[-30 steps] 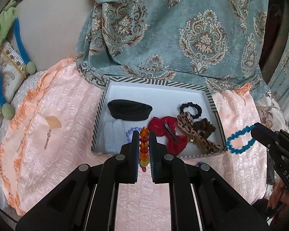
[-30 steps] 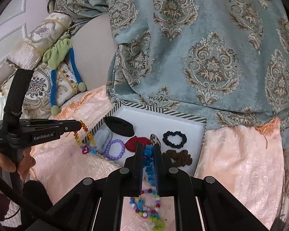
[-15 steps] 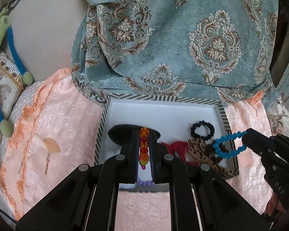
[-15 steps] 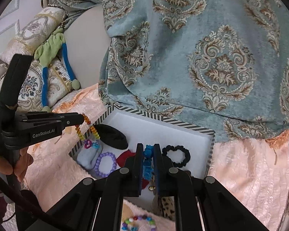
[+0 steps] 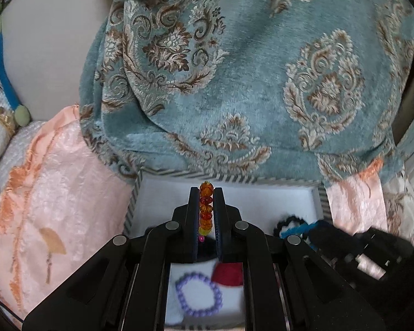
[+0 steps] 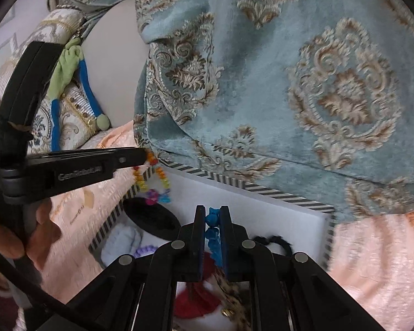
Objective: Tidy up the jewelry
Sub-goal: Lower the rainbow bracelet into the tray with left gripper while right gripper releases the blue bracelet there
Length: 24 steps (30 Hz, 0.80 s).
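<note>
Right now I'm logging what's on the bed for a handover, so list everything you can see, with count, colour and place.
Box: one, white inside, striped rim, on the peach bedspread.
Orange bead bracelet: one, in the left gripper, over the box.
Blue bead bracelet: one, in the right gripper.
Purple bead bracelet: one, in the box.
Black scrunchie: one, box's right side.
Red bow: one, in the box.
Black oval item: one, box's left side.
Teal patterned blanket: one, behind the box.
Left gripper: shut.
Right gripper: shut.
</note>
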Available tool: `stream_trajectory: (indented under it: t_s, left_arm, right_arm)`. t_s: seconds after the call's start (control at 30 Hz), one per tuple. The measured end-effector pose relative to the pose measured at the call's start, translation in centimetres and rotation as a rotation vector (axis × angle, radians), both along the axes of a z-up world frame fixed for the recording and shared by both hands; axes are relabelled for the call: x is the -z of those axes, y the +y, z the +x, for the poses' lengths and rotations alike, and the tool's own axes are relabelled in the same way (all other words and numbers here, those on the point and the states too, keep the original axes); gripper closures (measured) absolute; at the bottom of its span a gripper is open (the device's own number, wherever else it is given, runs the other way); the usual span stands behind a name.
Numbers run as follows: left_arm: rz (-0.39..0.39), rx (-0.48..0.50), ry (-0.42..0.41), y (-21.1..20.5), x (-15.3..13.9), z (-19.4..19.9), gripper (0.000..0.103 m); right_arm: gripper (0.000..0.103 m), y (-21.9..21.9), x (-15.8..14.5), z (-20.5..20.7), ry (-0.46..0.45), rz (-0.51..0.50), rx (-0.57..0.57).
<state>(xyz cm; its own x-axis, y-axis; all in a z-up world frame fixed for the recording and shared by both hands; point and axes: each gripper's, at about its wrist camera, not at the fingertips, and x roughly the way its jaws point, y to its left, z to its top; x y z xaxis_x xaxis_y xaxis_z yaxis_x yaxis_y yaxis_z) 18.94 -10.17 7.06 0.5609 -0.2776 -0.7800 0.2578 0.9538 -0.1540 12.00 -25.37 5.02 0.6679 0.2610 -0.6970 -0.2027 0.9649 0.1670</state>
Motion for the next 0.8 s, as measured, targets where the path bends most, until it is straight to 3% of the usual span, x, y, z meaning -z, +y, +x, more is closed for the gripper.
stream_trajectory:
  t_s: [0.27, 0.43, 0.63, 0.7, 0.73, 0.77, 0.8]
  left_arm:
    - [0.032, -0.067, 0.078, 0.8, 5.3, 3.8, 0.095]
    - [0.062, -0.095, 0.116, 2.2, 8.0, 3.8, 0.095]
    - [0.086, -0.109, 0.122, 2.4, 9.4, 3.4, 0.095]
    - [0.086, -0.109, 0.122, 2.5, 9.7, 3.1, 0.086]
    - [0.074, -0.106, 0.124, 2.6, 9.7, 3.1, 0.080]
    - [0.056, -0.105, 0.123, 2.8, 9.8, 2.8, 0.067]
    - [0.032, -0.108, 0.118, 3.1, 9.7, 2.4, 0.062]
  right_arm:
    - [0.094, 0.5, 4.2, 4.8, 0.089, 0.045, 0.029]
    - [0.094, -1.7, 8.1, 6.5, 0.182, 0.015, 0.106]
    - [0.093, -3.3, 10.0, 6.7, 0.245, 0.040, 0.171]
    - [0.087, -3.3, 10.0, 6.6, 0.242, 0.043, 0.166]
    - [0.077, -3.3, 9.9, 6.5, 0.239, 0.040, 0.167]
    - [0.066, -3.3, 9.6, 6.2, 0.231, 0.040, 0.170]
    - [0.064, -3.2, 9.4, 5.9, 0.222, 0.045, 0.169]
